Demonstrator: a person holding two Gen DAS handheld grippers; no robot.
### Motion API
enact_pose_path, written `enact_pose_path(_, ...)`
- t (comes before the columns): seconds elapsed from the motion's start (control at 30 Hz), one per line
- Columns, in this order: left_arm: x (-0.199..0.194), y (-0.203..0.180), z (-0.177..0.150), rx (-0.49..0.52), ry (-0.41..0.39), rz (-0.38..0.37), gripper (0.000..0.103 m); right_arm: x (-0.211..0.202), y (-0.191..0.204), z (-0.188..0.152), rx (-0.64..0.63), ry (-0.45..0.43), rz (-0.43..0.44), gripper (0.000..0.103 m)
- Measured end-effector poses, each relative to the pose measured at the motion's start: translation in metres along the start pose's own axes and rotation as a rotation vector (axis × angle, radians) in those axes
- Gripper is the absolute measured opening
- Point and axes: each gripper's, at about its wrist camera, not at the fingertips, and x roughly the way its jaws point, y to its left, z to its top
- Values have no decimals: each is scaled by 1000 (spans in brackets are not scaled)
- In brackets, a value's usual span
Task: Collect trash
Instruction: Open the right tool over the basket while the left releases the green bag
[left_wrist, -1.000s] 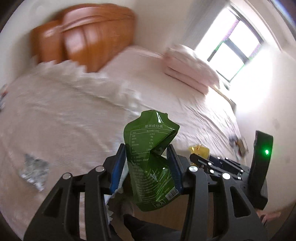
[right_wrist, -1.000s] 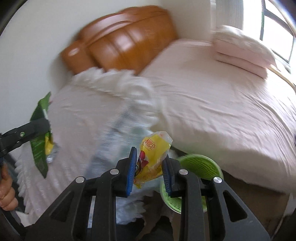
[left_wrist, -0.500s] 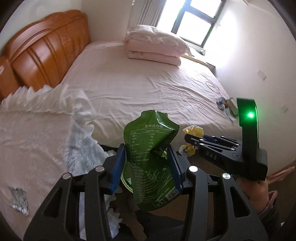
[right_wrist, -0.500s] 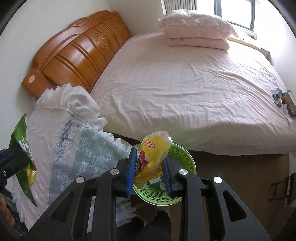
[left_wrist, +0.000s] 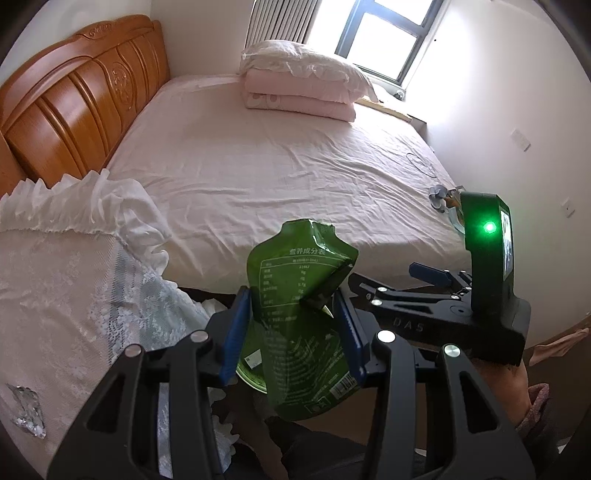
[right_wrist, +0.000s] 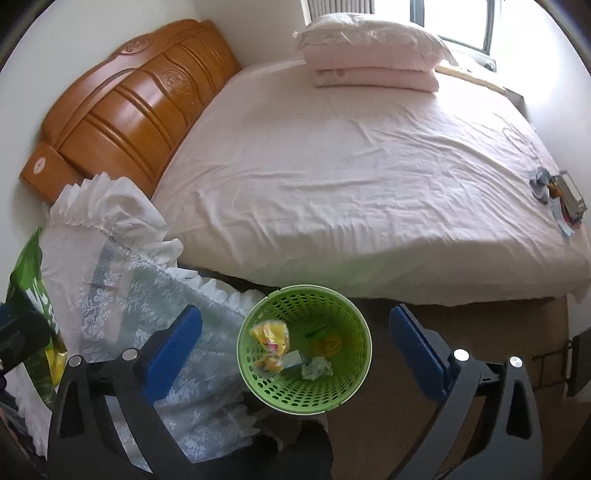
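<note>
My left gripper (left_wrist: 291, 325) is shut on a crumpled green snack bag (left_wrist: 299, 291), which stands up between the blue pads. The same bag (right_wrist: 29, 280) shows at the left edge of the right wrist view. My right gripper (right_wrist: 295, 314) hangs over a green perforated basket (right_wrist: 354, 310) on the floor beside the bed. Its jaws are opening wide, with nothing between them. A yellow wrapper (right_wrist: 269, 339) lies inside the basket among other scraps. In the left wrist view a sliver of the basket (left_wrist: 251, 373) shows behind the bag.
A bed (right_wrist: 351, 166) with a pink sheet fills the middle, with a wooden headboard (right_wrist: 122, 107) and folded bedding (right_wrist: 373, 62). A white lace cloth (right_wrist: 122, 280) covers a surface on the left; crumpled foil (left_wrist: 27, 421) lies on it. Small items (right_wrist: 557, 199) sit at the bed's right edge.
The right gripper has opened and the yellow wrapper has dropped from it into the basket. Both views have swung towards the bed and the basket. The left gripper still holds the green bag.
</note>
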Motion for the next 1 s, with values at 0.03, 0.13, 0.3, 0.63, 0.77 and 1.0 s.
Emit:
enact_pose_path(0.03,1,0,0,-1,1,0,45,1,-3,0,11,7,0,100)
enact_pose_path(0.13,3,-1,0,-3,7,-2,45,3,-12,1,28,18,-9,101)
enact_pose_path(0.3,10,-4,1,9,27,-12,45,6,-20,0,52,29,-18,101)
enact_pose_path(0.63,45,-31,16,44,101,-86,65,-1,-39,-2,90,17,-61,101)
enact_pose_path(0.77,36,-37,23,9,47,-98,93,-3,-49,-3,120,12,-66,100)
enact_pose_path(1.0,20,-46,25,49,23,-66,95,-2,-54,-6,134,25,-69,100)
